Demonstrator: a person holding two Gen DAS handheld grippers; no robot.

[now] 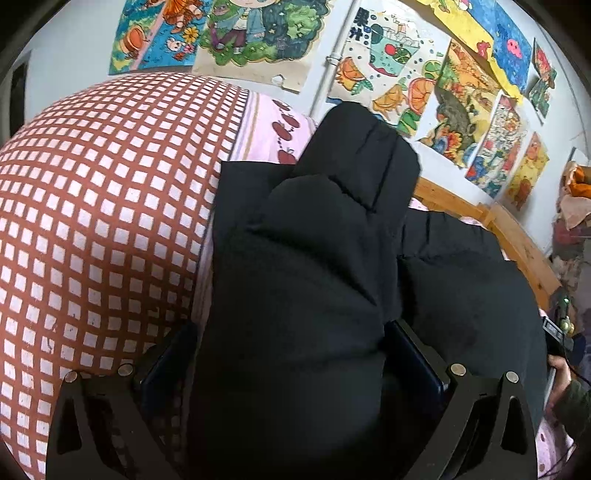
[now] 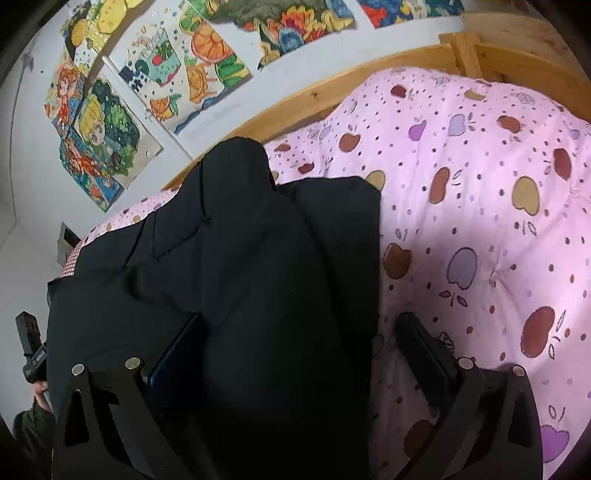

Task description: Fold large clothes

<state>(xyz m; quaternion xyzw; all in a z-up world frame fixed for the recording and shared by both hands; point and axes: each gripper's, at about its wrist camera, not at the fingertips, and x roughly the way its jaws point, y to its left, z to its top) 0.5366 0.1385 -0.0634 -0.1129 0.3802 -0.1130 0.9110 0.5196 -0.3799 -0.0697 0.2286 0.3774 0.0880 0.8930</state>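
A white wall [image 1: 66,48] covered in children's drawings [image 1: 255,33] was seen behind a wooden bed frame [image 2: 325,92], corner of the room. The bed was covered by a pink quilt [image 2: 480,221] printed with apples and dots. A red-and-white checked blanket [image 1: 99,221] was bunched up on the left side of the bed, just beside the garment.

A black padded jacket [image 1: 306,266] was laid on the pink quilt, between the checked blanket and the open stretch of quilt. Its stitched quilting lines were visible. One thick fold, possibly a sleeve, was raised and draped toward both cameras.

Left gripper [image 1: 291,373]: a thick roll of jacket fabric was sandwiched between the two fingers, pressed against both pads. Clamped on the jacket.

Right gripper [image 2: 299,354]: jacket fabric was seen lying against the left finger [image 2: 173,350]; the right finger [image 2: 424,347] was apart from the fabric, with pink quilt showing in the gap. Jaws were spread wide, nothing pinched.

In the right wrist view, the left gripper's black body and the person's left hand [image 2: 38,391] were picked up at the frame's left edge. In the left wrist view, the right hand [image 1: 561,373] and the other device were seen at the right edge. A pile of orange and pink cloth [image 1: 576,192] was noted at far right, detail unclear.
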